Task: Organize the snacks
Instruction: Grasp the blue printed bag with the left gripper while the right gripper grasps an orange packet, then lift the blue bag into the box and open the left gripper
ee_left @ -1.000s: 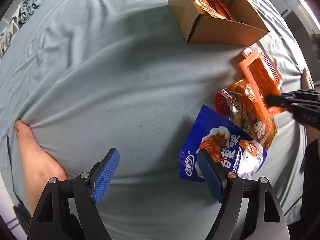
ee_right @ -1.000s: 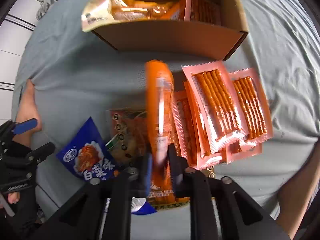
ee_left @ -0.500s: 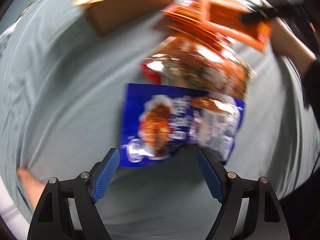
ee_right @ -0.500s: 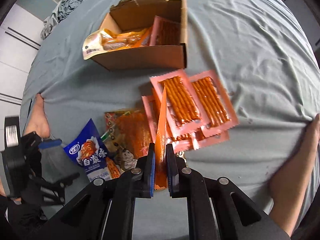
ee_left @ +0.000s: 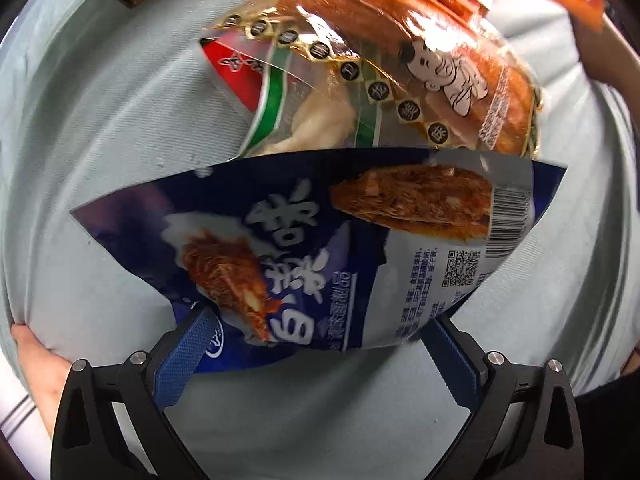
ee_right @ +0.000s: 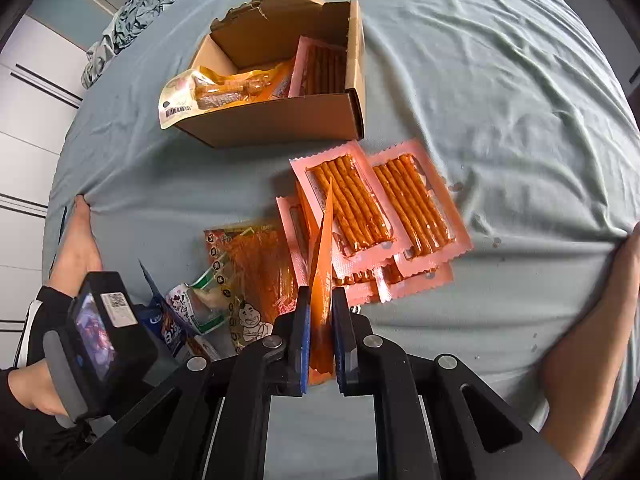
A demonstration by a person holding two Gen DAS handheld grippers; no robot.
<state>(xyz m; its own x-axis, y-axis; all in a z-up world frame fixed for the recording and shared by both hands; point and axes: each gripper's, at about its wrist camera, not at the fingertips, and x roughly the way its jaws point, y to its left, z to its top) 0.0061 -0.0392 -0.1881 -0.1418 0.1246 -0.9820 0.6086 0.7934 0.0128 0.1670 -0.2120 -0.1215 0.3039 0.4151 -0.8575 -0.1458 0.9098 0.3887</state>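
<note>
My left gripper (ee_left: 316, 356) is open, its blue pads on either side of the near edge of a blue kimchi packet (ee_left: 320, 252) that lies on the grey sheet. Beyond it lies a clear orange snack bag (ee_left: 400, 68) with a cartoon figure. My right gripper (ee_right: 320, 332) is shut on an orange snack packet (ee_right: 323, 264), held edge-on above the pile. Several pink packets of spicy sticks (ee_right: 360, 208) lie on the sheet ahead of it. The cardboard box (ee_right: 280, 120) beyond them holds a pink stick packet and a yellow packet that hangs over its left wall.
A grey sheet (ee_right: 500, 100) covers the bed. Bare feet (ee_right: 76, 240) press it at the left and right edges. The left gripper's body (ee_right: 100, 328) shows at the lower left of the right wrist view. A crumpled cloth (ee_right: 136, 12) lies at the far left.
My left gripper has swung right and closed in on the blue packet, which now sits between its open pads. My right gripper has lifted back with the orange packet.
</note>
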